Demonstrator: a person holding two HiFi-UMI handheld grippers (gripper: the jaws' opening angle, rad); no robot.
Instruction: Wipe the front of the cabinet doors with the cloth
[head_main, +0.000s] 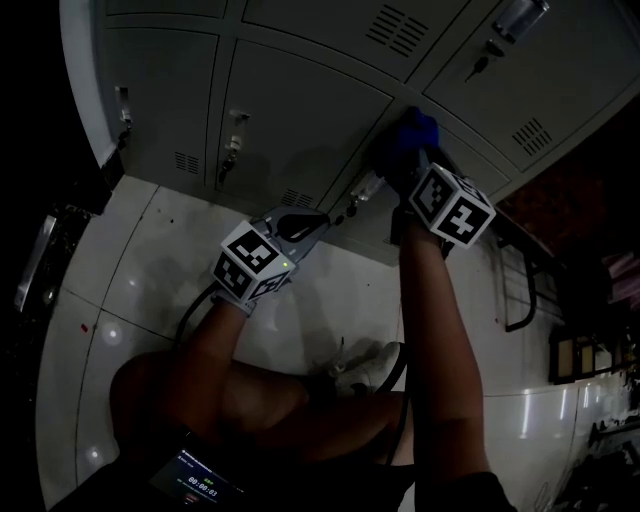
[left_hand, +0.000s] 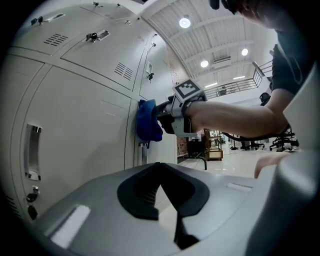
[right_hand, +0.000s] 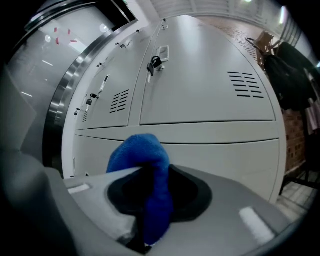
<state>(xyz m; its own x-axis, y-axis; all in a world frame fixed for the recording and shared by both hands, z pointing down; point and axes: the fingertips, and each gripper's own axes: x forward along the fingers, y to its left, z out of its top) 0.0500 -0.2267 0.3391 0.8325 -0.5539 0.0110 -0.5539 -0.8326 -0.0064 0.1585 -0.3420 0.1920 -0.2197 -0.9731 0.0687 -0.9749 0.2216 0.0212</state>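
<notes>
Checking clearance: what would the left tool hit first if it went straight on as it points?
Probably the grey cabinet door, near its handle below the blue cloth; depth is unclear.

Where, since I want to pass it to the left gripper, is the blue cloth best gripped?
Probably the lower lobe of the blue cloth, hanging free under the right gripper clamping it; come from below. Its upper bunch seems pressed against the cabinet door. The left gripper is shut; open it first.
</notes>
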